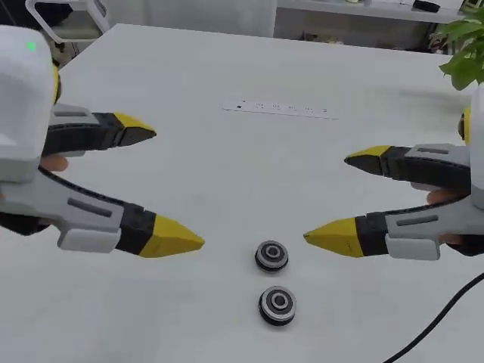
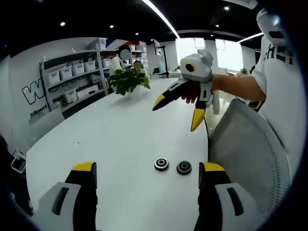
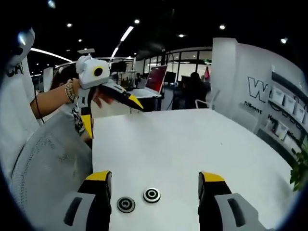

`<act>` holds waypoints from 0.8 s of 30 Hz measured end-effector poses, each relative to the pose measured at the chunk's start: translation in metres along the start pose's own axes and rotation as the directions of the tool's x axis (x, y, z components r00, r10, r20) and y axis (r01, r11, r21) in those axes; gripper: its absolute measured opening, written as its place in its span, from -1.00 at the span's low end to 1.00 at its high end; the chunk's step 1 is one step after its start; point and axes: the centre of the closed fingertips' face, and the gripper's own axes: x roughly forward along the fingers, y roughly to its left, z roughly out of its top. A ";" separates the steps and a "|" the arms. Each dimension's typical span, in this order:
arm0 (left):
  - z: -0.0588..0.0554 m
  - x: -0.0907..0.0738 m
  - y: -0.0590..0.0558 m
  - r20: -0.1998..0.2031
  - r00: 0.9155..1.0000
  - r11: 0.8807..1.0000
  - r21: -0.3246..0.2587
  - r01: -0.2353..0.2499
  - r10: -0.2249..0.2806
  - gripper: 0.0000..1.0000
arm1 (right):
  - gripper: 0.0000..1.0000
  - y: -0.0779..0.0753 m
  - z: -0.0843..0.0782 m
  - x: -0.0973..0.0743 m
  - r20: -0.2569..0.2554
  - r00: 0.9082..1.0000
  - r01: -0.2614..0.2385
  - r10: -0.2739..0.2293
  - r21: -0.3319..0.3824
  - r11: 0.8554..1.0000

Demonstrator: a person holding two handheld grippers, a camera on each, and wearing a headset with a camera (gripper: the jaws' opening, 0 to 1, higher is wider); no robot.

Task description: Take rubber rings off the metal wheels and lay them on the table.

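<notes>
We find nothing done yet: farther silver metal wheel (image 1: 271, 255) and nearer wheel (image 1: 277, 305) lie on the white table (image 1: 227, 166), black rubber rings (image 1: 259, 256) still fitted. Left gripper (image 1: 175, 189) and right gripper (image 1: 327, 198) gape wide, empty, flanking them.

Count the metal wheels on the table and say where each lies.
2. The far wheel lies on the white table; the near wheel sits just closer to the person, apart from it. None appears hidden.
</notes>
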 end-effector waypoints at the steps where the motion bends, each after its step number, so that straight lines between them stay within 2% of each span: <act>1: 0.002 0.003 0.003 -0.005 1.000 1.000 0.014 -0.003 0.003 0.69 | 0.44 0.000 0.003 0.002 0.009 1.000 -0.008 0.008 -0.004 1.000; 3: 0.010 0.008 0.007 0.012 1.000 1.000 0.015 0.004 -0.004 0.68 | 0.42 0.000 0.007 0.006 0.029 0.999 -0.024 0.025 -0.009 1.000; 4: 0.017 0.012 0.008 0.034 0.999 1.000 0.009 0.013 -0.013 0.68 | 0.41 0.000 0.010 0.008 0.041 0.999 -0.032 0.033 -0.006 0.999; 8: 0.022 0.023 0.010 0.055 0.998 0.999 0.028 0.026 -0.028 0.61 | 0.38 -0.001 0.010 0.015 0.065 0.997 -0.047 0.046 0.009 0.999; 11: 0.018 0.033 0.008 0.062 0.997 0.999 0.011 0.041 -0.042 0.57 | 0.38 0.001 0.003 0.019 0.074 0.996 -0.061 0.058 0.031 0.998; 15: 0.010 0.047 -0.005 0.088 0.992 0.996 -0.003 0.090 -0.090 0.54 | 0.38 0.000 -0.003 0.021 0.099 0.994 -0.060 0.051 0.095 0.994; 20: 0.000 0.059 -0.014 0.098 0.989 0.994 -0.010 0.108 -0.107 0.47 | 0.37 0.002 -0.016 0.024 0.075 0.995 -0.065 0.057 0.095 0.993; 24: -0.006 0.064 -0.020 0.125 0.986 0.993 -0.033 0.118 -0.113 0.43 | 0.31 0.005 -0.028 0.026 0.061 0.996 -0.075 0.069 0.098 0.992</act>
